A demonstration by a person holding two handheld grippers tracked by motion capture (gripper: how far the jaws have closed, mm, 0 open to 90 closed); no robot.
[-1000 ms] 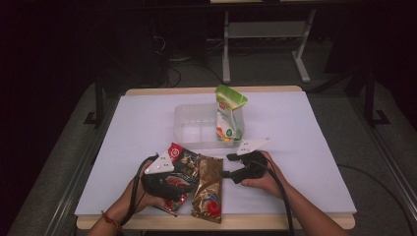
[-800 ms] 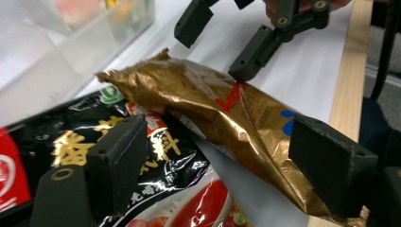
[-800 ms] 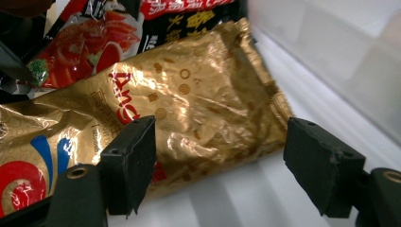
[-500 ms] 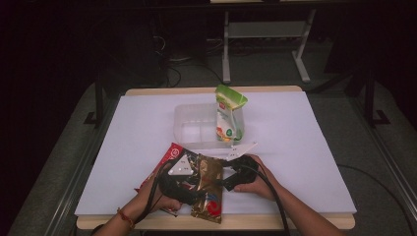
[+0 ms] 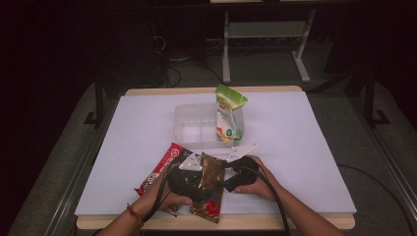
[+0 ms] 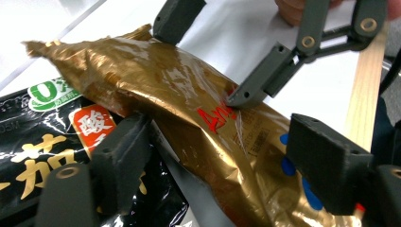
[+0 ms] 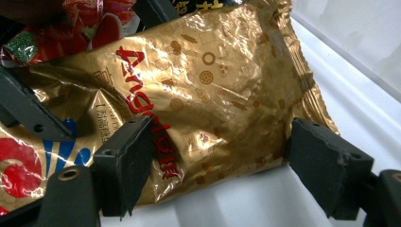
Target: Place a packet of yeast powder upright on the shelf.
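Note:
A gold snack bag point(image 5: 210, 191) lies near the table's front edge, partly over a red and black bag point(image 5: 160, 172). My left gripper point(image 5: 193, 173) reaches over it from the left. In the left gripper view the gold bag point(image 6: 179, 104) runs between my jaws, which have just been closing; the pads point(image 6: 125, 151) stand at its sides without squeezing it. My right gripper point(image 5: 227, 169) comes in from the right. Its jaws have widened and straddle the gold bag's point(image 7: 213, 85) upper end, open point(image 7: 217, 146).
A clear plastic container point(image 5: 192, 129) sits at mid-table with a green and white pouch point(image 5: 228, 115) standing in its right end. The wooden front edge point(image 5: 295, 221) of the table is just behind both hands. White table cover point(image 5: 305, 142) extends right and left.
My left hand has moved right, from over the red and black bag onto the gold bag. The right hand has stayed where it was.

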